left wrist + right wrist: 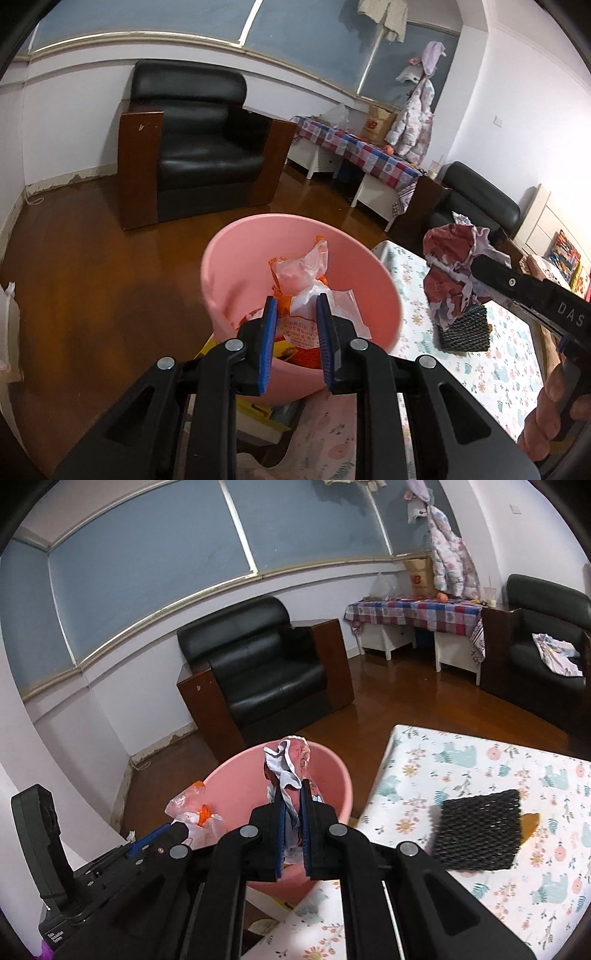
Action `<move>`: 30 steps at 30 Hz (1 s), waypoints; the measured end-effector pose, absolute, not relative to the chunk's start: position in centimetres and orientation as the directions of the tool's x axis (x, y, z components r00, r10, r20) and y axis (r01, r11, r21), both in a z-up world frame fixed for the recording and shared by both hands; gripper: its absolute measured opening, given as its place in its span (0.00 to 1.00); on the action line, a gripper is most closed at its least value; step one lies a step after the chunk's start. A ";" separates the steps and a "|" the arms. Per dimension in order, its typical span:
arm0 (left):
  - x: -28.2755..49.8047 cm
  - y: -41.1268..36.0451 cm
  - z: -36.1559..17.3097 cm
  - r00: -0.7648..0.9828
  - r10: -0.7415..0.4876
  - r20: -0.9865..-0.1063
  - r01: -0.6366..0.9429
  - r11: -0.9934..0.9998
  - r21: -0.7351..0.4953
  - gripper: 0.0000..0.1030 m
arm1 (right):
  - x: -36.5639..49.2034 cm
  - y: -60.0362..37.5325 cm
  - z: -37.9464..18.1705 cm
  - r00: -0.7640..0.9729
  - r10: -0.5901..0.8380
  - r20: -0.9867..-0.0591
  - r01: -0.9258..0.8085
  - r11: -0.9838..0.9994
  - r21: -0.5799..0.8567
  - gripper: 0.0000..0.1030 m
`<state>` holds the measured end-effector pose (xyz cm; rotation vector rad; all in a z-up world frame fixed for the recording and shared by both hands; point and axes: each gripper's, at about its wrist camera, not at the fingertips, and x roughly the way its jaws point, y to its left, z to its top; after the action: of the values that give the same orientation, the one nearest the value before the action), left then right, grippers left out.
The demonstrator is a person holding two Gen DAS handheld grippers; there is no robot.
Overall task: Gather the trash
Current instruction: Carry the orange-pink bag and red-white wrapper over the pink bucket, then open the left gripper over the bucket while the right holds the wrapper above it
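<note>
My left claw (295,306) pinches one orange-clear plastic wrapper (301,280) over one round pink plastic bin (229,258); my right claw (291,794) clamps one crumpled red-white wrapper (286,760); one black foam mesh pad (476,830) on table.

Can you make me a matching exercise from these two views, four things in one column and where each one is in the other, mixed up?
Things:
1. orange and clear wrapper
2. red and white crumpled wrapper
3. black foam mesh
4. pink bin

Places:
A. lying on the floral tablecloth
B. on the floor beside the table
C. between the fingers of the left gripper
D. pinched in the right gripper

Pairs: 1-C, 2-D, 3-A, 4-B
</note>
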<state>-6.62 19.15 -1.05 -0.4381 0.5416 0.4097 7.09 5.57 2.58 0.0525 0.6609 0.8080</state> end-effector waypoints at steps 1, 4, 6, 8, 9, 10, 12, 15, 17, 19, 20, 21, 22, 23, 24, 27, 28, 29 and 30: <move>-6.6 19.4 -1.2 0.778 0.257 -0.574 -0.485 0.826 -0.287 0.20 | 7.2 5.9 2.4 0.498 0.685 -0.532 -0.653 0.700 0.289 0.07; -6.4 20.0 -1.3 0.768 0.265 -0.583 -0.500 0.816 -0.288 0.20 | 7.5 7.0 1.7 0.480 0.684 -0.549 -0.653 0.697 0.298 0.07; -6.5 20.2 -1.5 0.764 0.267 -0.588 -0.507 0.812 -0.290 0.20 | 7.6 7.6 1.3 0.471 0.684 -0.557 -0.653 0.695 0.301 0.07; -6.5 20.5 -1.8 0.758 0.268 -0.595 -0.514 0.807 -0.291 0.20 | 7.7 8.1 1.0 0.466 0.681 -0.565 -0.655 0.695 0.297 0.07; -6.5 20.7 -2.0 0.756 0.270 -0.597 -0.517 0.805 -0.291 0.20 | 7.8 8.4 0.8 0.464 0.679 -0.569 -0.657 0.695 0.293 0.07; -6.5 20.8 -2.1 0.753 0.271 -0.600 -0.520 0.803 -0.290 0.20 | 7.9 8.8 0.6 0.461 0.677 -0.573 -0.658 0.694 0.290 0.07; -6.4 21.0 -2.2 0.748 0.272 -0.606 -0.525 0.800 -0.290 0.20 | 7.9 9.3 0.1 0.456 0.674 -0.582 -0.661 0.694 0.286 0.07; -6.3 21.5 -2.5 0.743 0.274 -0.611 -0.532 0.795 -0.290 0.20 | 8.1 10.2 -0.5 0.449 0.666 -0.595 -0.662 0.695 0.279 0.07; -6.3 21.7 -2.6 0.740 0.275 -0.614 -0.536 0.792 -0.291 0.20 | 8.1 10.6 -0.8 0.445 0.663 -0.602 -0.664 0.695 0.275 0.07; -6.1 21.8 -2.6 0.737 0.275 -0.618 -0.539 0.791 -0.291 0.20 | 8.1 11.0 -1.2 0.441 0.660 -0.608 -0.667 0.695 0.270 0.07; -6.1 21.8 -2.7 0.737 0.275 -0.618 -0.539 0.790 -0.292 0.20 | 8.2 11.2 -1.4 0.439 0.658 -0.612 -0.668 0.694 0.268 0.07; -6.1 21.9 -2.7 0.737 0.274 -0.618 -0.539 0.790 -0.292 0.21 | 8.2 11.4 -1.5 0.438 0.657 -0.614 -0.669 0.694 0.266 0.07; -6.1 21.9 -2.7 0.738 0.274 -0.617 -0.538 0.791 -0.292 0.21 | 8.2 11.6 -1.6 0.436 0.656 -0.616 -0.669 0.694 0.265 0.07; -6.1 21.9 -2.8 0.738 0.274 -0.617 -0.538 0.791 -0.292 0.21 | 8.3 11.7 -1.8 0.435 0.654 -0.619 -0.669 0.695 0.265 0.07; -6.2 21.9 -2.8 0.738 0.274 -0.617 -0.538 0.791 -0.292 0.21 | 8.4 11.8 -1.8 0.433 0.653 -0.622 -0.669 0.695 0.264 0.07; -6.1 22.0 -2.8 0.738 0.273 -0.617 -0.538 0.790 -0.295 0.21 | 8.5 12.1 -2.2 0.430 0.648 -0.629 -0.669 0.696 0.261 0.07; -6.2 22.0 -2.8 0.738 0.274 -0.617 -0.538 0.790 -0.293 0.21 | 8.6 12.2 -2.3 0.429 0.647 -0.630 -0.669 0.696 0.260 0.07; -6.1 22.0 -2.8 0.738 0.274 -0.617 -0.538 0.790 -0.293 0.21 | 8.7 12.3 -2.4 0.427 0.646 -0.632 -0.669 0.696 0.259 0.07; -6.2 22.0 -2.8 0.738 0.274 -0.617 -0.538 0.791 -0.293 0.21 | 8.6 12.3 -2.4 0.427 0.646 -0.633 -0.670 0.696 0.258 0.07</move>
<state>-6.16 21.97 -2.78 -0.4814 0.5864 0.4647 8.60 12.34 -2.36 -0.0347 0.7749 0.8216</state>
